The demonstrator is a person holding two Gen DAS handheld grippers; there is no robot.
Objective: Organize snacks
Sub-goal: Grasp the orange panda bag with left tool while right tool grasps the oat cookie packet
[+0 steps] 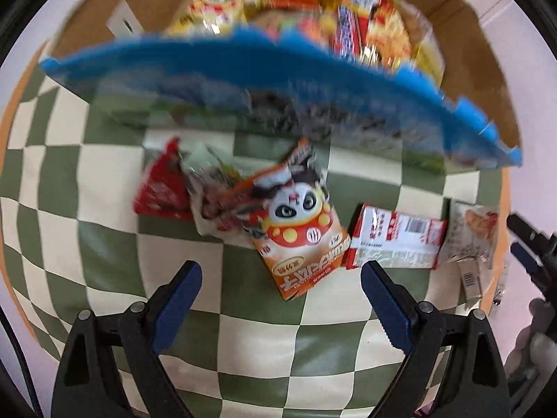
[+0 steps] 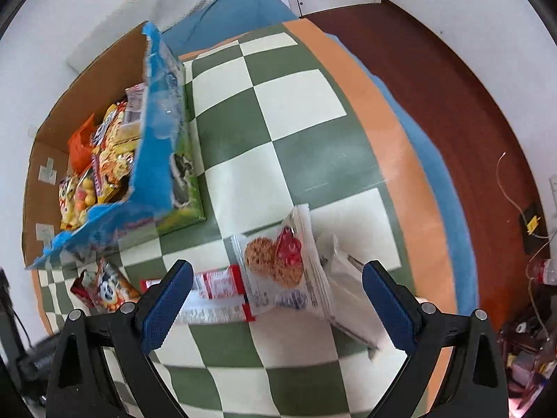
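Observation:
My left gripper is open, pointing down over an orange panda snack packet whose lower end lies between its fingers. A red packet and a pale crumpled one lie to the left of the panda packet. To its right are a red-and-white packet and a clear cookie bag. My right gripper is open above the cookie bag, with the red-and-white packet by its left finger. The panda packet shows at lower left.
A cardboard box full of snack packets stands behind a torn blue bag at the far side of the green-and-cream checked cloth. In the right wrist view the box is at left and dark floor lies beyond the table's right edge.

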